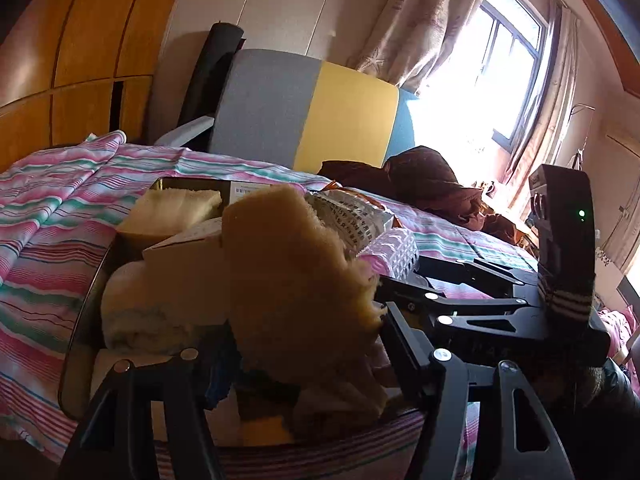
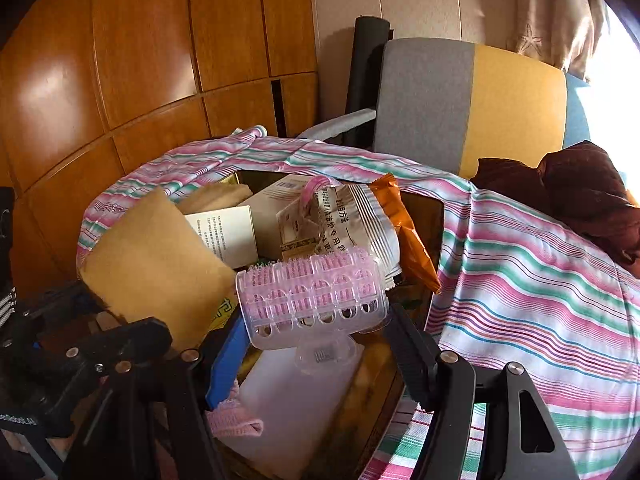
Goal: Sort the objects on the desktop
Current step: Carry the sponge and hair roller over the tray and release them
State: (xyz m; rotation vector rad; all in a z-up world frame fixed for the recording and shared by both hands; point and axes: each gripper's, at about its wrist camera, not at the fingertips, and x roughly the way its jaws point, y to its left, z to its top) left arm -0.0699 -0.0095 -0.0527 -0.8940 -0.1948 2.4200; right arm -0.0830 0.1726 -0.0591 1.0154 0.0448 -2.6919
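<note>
Holding over tray (image 2: 434, 216): left gripper (image 1: 304, 344) closed on sponge (image 1: 296, 280), right gripper (image 2: 312, 344) closed on pink roller (image 2: 316, 292). Both items above tray pile of packets (image 2: 352, 224), boxes (image 2: 228, 232), second sponge (image 1: 172, 208); tray on striped cloth (image 2: 520, 280). Step fits either lowering into tray or lifting out; cannot tell which. Next move needs steady grip: sponge soft, roller round and slippery.
</note>
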